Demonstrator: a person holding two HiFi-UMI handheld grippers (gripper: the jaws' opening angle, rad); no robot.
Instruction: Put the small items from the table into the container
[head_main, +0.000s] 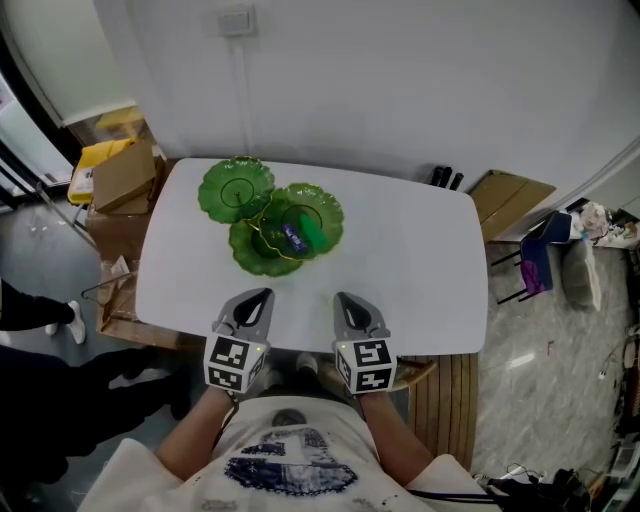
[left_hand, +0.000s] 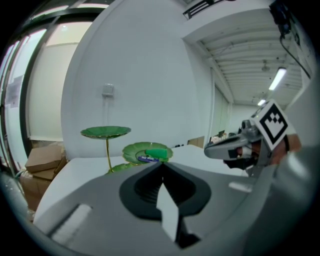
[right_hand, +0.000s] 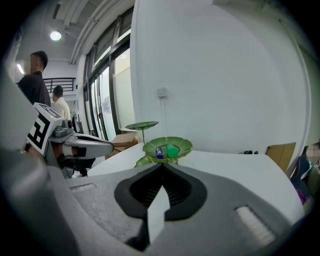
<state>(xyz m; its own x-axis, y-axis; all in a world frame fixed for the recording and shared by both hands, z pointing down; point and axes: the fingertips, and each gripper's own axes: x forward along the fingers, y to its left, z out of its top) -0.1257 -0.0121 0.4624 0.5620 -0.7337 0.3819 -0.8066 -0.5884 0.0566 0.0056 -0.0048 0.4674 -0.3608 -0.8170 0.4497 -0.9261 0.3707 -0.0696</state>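
A green leaf-shaped tiered dish (head_main: 272, 215) stands at the far left of the white table (head_main: 420, 260). Its middle plate (head_main: 310, 213) holds a small blue item (head_main: 293, 237) and a green item (head_main: 312, 233); the same two, blue item (right_hand: 159, 152) and green item (right_hand: 172, 150), show in the right gripper view. No loose item shows on the tabletop. My left gripper (head_main: 258, 296) and right gripper (head_main: 345, 298) hover side by side at the near table edge, both shut and empty, pointing toward the dish. In the left gripper view the dish (left_hand: 148, 151) sits beyond the closed tips (left_hand: 161, 164).
Cardboard boxes (head_main: 122, 180) and a yellow object (head_main: 100, 155) stand left of the table. A dark chair (head_main: 535, 262) and a flat board (head_main: 510, 195) stand to the right. Small black things (head_main: 446, 178) lie at the far edge. Two people (right_hand: 37, 82) stand in the left background.
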